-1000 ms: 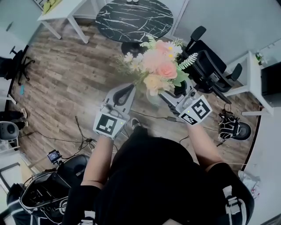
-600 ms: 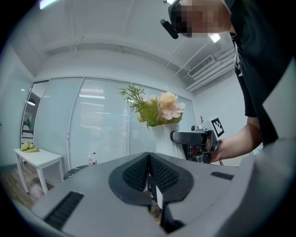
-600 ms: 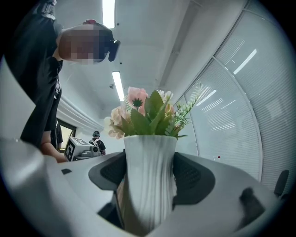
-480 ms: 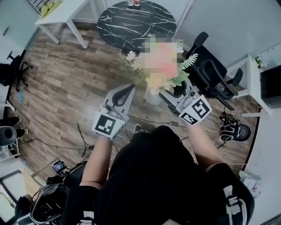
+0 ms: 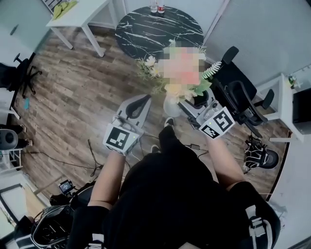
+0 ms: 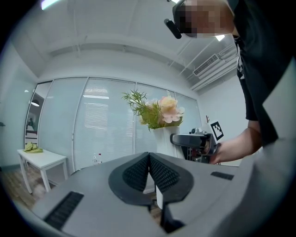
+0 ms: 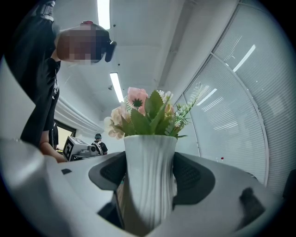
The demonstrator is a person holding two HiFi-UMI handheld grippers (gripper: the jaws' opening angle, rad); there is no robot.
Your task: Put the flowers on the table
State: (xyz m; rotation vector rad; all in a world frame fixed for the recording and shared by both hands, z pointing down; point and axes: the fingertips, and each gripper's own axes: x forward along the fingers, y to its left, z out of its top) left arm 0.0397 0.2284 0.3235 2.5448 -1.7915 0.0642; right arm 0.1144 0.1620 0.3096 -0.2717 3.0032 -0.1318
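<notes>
A bunch of pink and cream flowers (image 5: 182, 73) with green sprigs stands in a white ribbed vase (image 5: 170, 104). My right gripper (image 5: 181, 107) is shut on the vase, carrying it upright in the air above the wooden floor. In the right gripper view the vase (image 7: 150, 157) fills the gap between the pads, with the flowers (image 7: 148, 113) above. My left gripper (image 5: 137, 104) is shut on nothing, beside the vase and apart from it; its pads meet in its own view (image 6: 149, 162). The round black marble table (image 5: 158, 29) lies ahead.
Two small bottles (image 5: 157, 7) stand at the marble table's far edge. A white table (image 5: 80, 12) is at the upper left. Black office chairs (image 5: 238, 95) and a white desk (image 5: 279, 97) are on the right. Cables (image 5: 92, 155) trail over the floor.
The person has stepped forward, so the marble table sits lower and nearer in the head view. Both grippers keep their pose, the right still holding the vase.
</notes>
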